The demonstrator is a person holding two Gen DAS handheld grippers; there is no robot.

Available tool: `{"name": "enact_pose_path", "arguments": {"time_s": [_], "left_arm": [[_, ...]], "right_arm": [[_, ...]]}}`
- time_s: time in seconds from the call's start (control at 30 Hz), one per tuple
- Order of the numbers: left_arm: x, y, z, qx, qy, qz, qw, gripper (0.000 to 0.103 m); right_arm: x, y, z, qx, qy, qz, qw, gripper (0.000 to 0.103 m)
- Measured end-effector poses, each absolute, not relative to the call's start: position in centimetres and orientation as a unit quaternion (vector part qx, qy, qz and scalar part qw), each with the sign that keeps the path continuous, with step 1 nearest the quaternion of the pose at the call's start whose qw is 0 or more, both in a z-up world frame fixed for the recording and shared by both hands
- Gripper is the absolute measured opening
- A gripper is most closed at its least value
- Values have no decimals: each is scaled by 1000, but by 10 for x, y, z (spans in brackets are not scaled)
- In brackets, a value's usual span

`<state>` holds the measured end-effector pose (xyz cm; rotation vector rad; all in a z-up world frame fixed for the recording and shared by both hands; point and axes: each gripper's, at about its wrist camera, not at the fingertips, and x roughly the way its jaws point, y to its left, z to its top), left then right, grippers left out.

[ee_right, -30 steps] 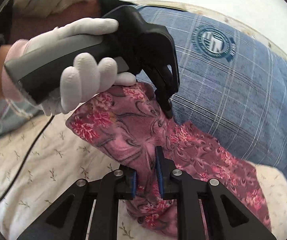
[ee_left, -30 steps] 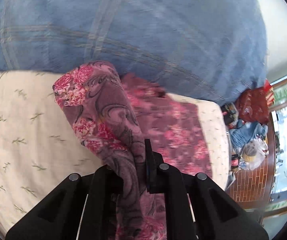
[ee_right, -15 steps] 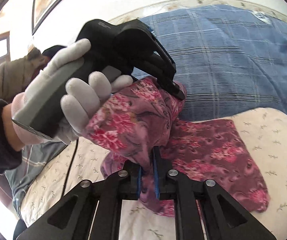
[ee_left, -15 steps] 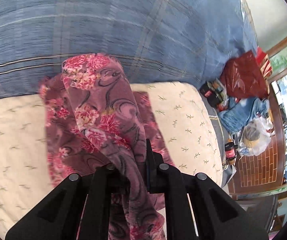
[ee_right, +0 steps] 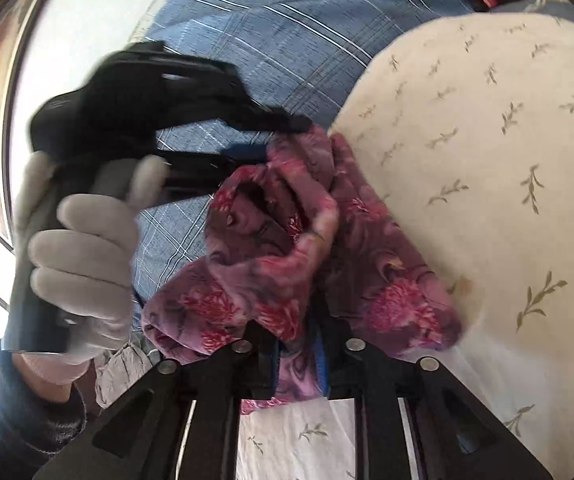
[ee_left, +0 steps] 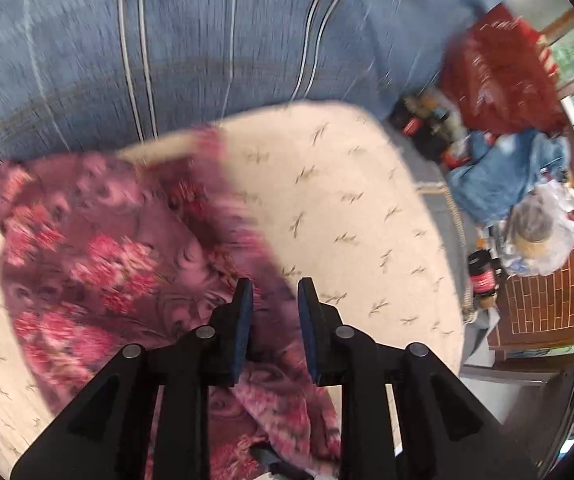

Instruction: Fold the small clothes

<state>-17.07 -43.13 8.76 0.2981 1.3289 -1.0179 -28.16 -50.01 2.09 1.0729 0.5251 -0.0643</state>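
Folding under way: one floral purple garment [ee_left: 99,264] doubled over on the cream sprigged bedsheet [ee_left: 347,208], top layer still bunched and uneven, so smoothing and probably a further fold left. Left gripper [ee_left: 275,292] opening, cloth lying loose between parted jaws, no longer pinched. Right gripper [ee_right: 299,344] opening too, a fold of the garment between its jaws, pads apparently off it. Counted: one garment, two grippers, one gloved hand [ee_right: 79,256], one blue plaid blanket [ee_left: 167,60] behind.
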Motion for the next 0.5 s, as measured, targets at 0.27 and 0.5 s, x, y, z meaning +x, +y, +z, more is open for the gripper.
{"name": "enact_pose_path", "arguments": {"time_s": [0.27, 0.5], "left_arm": [[-127, -310, 111, 54, 559, -422, 712, 48], [-146, -260, 58, -6, 598, -416, 685, 49]], "right_arm": [[-318, -540, 42, 563, 143, -60, 811, 39], [-265, -529, 46, 514, 227, -2, 827, 42]]}}
